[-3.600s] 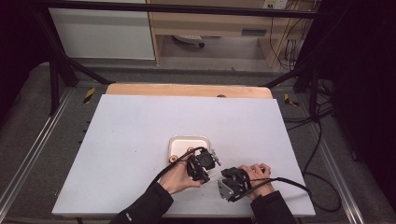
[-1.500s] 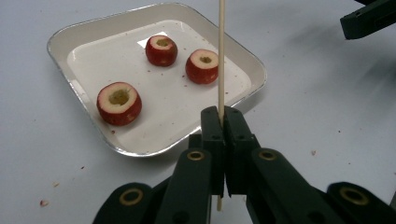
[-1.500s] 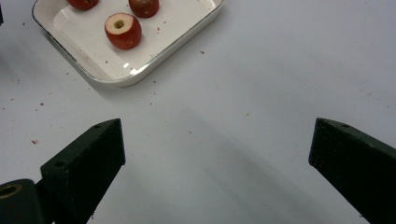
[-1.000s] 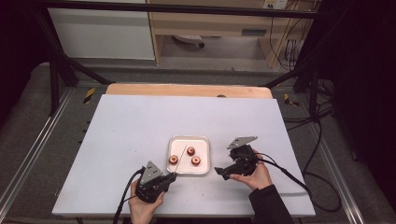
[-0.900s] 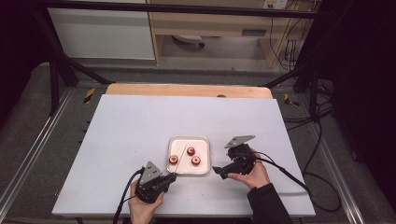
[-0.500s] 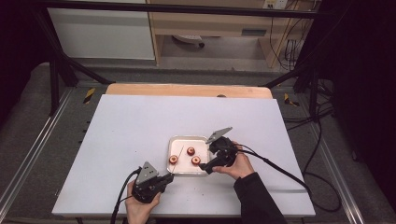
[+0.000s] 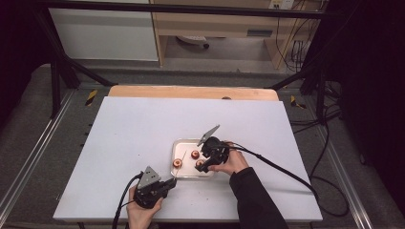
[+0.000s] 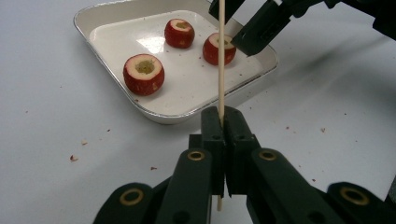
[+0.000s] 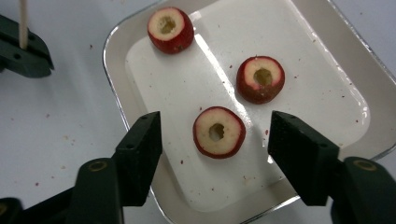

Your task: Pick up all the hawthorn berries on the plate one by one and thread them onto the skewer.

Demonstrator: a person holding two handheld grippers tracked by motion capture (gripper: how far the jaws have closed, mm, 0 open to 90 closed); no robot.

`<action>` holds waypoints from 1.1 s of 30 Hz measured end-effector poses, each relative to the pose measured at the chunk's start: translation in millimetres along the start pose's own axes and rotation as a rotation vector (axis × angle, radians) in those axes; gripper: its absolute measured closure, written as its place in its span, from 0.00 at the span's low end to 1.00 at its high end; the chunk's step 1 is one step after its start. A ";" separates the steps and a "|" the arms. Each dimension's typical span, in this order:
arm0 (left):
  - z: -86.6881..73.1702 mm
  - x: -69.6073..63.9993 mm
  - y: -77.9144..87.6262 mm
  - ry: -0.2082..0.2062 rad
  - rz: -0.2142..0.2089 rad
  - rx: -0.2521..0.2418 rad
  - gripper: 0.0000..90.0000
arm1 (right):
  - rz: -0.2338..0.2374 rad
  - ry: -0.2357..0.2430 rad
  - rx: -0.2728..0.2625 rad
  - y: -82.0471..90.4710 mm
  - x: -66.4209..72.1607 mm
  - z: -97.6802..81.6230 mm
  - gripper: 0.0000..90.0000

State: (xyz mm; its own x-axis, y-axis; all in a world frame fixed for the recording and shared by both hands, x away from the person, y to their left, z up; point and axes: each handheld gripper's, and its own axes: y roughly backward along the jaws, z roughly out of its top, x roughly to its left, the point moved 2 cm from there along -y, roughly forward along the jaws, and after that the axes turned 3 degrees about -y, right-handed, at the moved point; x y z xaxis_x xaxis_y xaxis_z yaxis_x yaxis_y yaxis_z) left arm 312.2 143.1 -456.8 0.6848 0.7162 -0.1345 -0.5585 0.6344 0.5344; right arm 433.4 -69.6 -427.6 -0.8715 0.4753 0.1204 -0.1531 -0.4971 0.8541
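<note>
Right tongs (image 9: 215,140) gape astride a cored red fruit (image 9: 219,132) in the tray (image 9: 345,60); left tongs (image 8: 222,126) pinch a skewer (image 8: 221,56).

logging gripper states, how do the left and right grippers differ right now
The left gripper is shut on a wooden skewer; the right gripper is open, holding nothing. Left sits off the tray; right hangs over it, jaws either side of a cored fruit. Both have black jaws.

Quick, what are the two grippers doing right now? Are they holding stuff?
Left gripper: shut on the wooden skewer.
Right gripper: open, empty, its jaws either side of a cored red fruit in the tray.
</note>
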 end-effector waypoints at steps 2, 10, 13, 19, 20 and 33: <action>-0.1 0.0 0.0 -0.002 0.000 0.001 0.98 | 0.002 0.019 0.016 -3.3 0.2 1.2 0.49; -0.8 1.2 0.9 0.000 0.001 0.000 0.98 | 0.007 0.055 0.060 -12.8 -1.7 3.4 0.62; -1.1 1.5 0.5 -0.001 0.001 0.005 0.98 | 0.009 0.060 0.068 -14.1 -3.0 3.1 0.63; -1.2 0.6 -0.3 -0.005 -0.003 0.006 0.98 | 0.004 0.064 0.081 -15.9 -4.5 2.8 0.66; -1.1 0.5 -0.2 -0.005 -0.003 0.005 0.98 | 0.004 0.057 0.077 -14.9 -4.2 2.9 0.66; 1.5 -3.6 1.8 0.017 -0.003 -0.048 0.98 | 0.058 -0.252 -0.191 31.2 -3.7 7.0 0.66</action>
State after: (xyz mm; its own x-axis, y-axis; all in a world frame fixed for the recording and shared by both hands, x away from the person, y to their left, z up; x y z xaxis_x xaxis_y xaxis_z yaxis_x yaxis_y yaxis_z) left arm 309.5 141.2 -454.1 0.6786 0.7190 -0.1502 -0.5786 0.6493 0.4936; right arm 435.1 -81.8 -397.8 -0.7425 0.5949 0.3077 -0.2123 -0.6448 0.7343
